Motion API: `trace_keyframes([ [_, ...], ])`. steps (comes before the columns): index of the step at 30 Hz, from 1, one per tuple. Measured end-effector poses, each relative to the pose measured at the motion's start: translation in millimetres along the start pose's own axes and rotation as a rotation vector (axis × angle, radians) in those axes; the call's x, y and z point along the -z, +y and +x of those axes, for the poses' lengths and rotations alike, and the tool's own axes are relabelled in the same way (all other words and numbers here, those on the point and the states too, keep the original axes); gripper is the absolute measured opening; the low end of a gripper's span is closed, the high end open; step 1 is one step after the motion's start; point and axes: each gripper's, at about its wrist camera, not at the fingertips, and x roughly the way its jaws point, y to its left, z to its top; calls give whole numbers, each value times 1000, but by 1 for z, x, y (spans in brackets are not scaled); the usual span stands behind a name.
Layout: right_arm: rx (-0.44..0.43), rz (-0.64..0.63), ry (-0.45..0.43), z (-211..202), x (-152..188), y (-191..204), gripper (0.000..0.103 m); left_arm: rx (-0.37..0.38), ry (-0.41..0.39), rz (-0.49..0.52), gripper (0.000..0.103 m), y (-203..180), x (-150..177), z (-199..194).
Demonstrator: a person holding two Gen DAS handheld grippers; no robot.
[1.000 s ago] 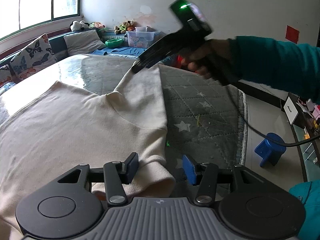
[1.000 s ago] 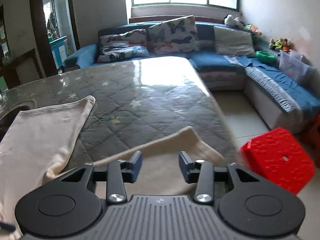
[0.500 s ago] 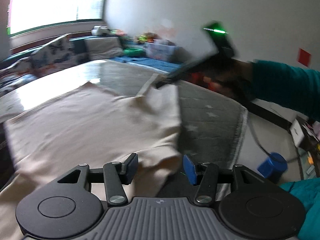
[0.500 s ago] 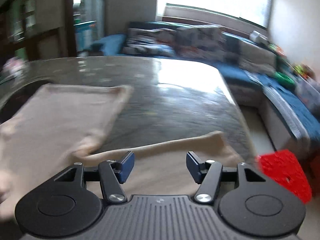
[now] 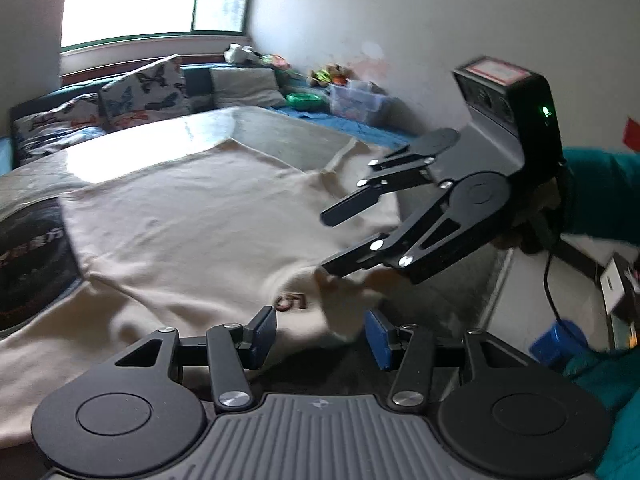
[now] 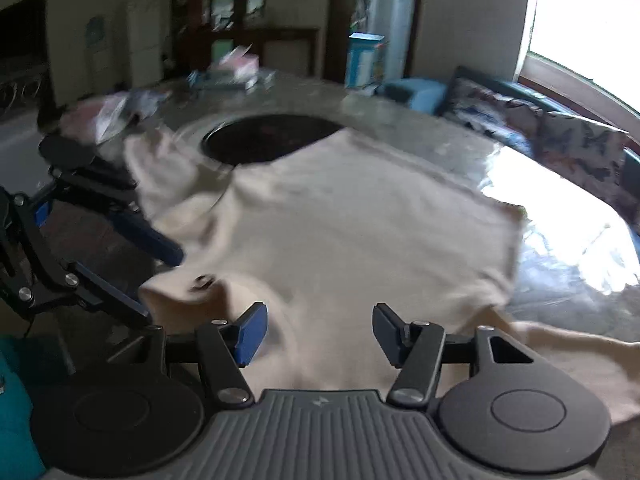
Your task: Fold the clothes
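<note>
A cream garment [image 5: 208,232] lies spread over the quilted table, with a small brown "5" mark [image 5: 291,302] near its rumpled near edge. It also fills the right wrist view [image 6: 360,240]. My left gripper [image 5: 320,338] is open, its blue pads on either side of that rumpled edge. My right gripper [image 6: 316,334] is open just above the cloth; in the left wrist view [image 5: 328,242] it hovers open over the same edge, its lower finger touching the fabric. The left gripper shows at the left of the right wrist view [image 6: 158,276].
A dark round inset [image 6: 272,142] sits in the table [image 6: 560,264] beyond the garment. A sofa with butterfly cushions [image 5: 140,92] and a bin of toys [image 5: 356,98] stand behind. A blue stool [image 5: 556,340] is on the floor at right. Boxes and papers [image 6: 232,72] lie at the table's far end.
Both grippers have swung round and come together at the garment's near edge. The right gripper has dropped from high above the cloth to touching it. The cloth edge has bunched up between them.
</note>
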Motion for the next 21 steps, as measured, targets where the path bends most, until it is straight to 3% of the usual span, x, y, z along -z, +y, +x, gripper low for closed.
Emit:
trace_keyframes([
  [3,-12,-26,17,-1,3,7,55,13,11,17,52,-3,6,2],
  [6,-15,-27,-21,-10,-7,6,55,25,-2,5,53,-2,8,-5],
  [12,-83,-13,-40,5,-26,9,51,-34,-45,-36,53,7,12,-35],
  [17,-132,-67,18,21,-17,26,46,-294,-88,-180,53,43,25,-75],
  [21,-132,-91,10,15,-15,32,46,-596,-76,-313,53,84,39,-95],
])
